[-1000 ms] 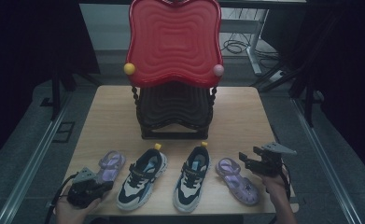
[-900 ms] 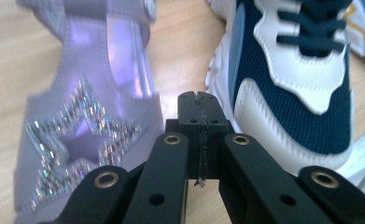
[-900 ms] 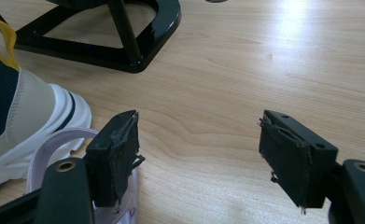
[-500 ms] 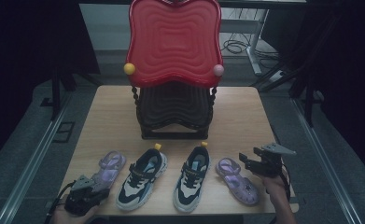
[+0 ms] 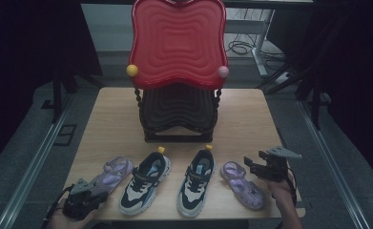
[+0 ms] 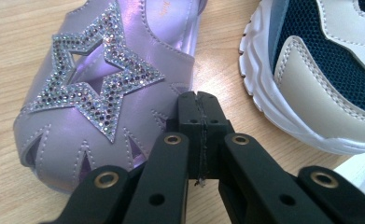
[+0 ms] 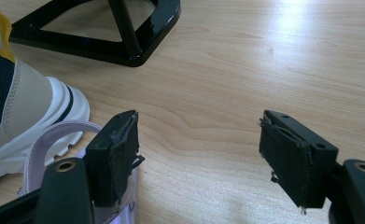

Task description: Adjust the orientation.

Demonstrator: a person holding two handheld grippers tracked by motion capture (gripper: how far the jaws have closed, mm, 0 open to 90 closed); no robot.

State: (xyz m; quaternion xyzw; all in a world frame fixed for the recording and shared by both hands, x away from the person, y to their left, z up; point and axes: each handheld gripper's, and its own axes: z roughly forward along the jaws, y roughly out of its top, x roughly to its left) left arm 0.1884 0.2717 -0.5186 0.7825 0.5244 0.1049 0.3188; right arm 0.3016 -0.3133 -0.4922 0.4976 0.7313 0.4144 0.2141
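Four shoes lie in a row along the near edge of the worktop [image 5: 241,119], a light wood-grain board with a smooth, matt face. Grey floor surrounds it, dark curtains close off the left and right sides, and cables lie on the floor at the far right.

At the far middle of the worktop stands a rack [image 5: 177,112] with a glossy black base, twisted posts and a dark ribbed shelf. Its top tray [image 5: 177,43] is red plastic with wavy concentric ridges, and a yellow ball and a pink ball sit at the tray's near corners.

The two middle shoes are sneakers of navy mesh with beige panels and thick white soles: left sneaker [image 5: 143,187], right sneaker [image 5: 196,180]. The outer two are sandals of shiny lilac leather-like material. The left sandal [image 6: 101,98] carries a cut-out star edged in rhinestones.

The left hand-held gripper [image 6: 200,100] sits at the near-left corner with its jaws together and nothing between them. Its tips lie at the near edge of the left sandal's toe, between the sandal and the left sneaker.

The right hand-held gripper [image 7: 199,154] sits at the near right with its jaws wide apart over bare wood. The right sandal [image 5: 241,183] lies just to its left, with the strap beside the left jaw.
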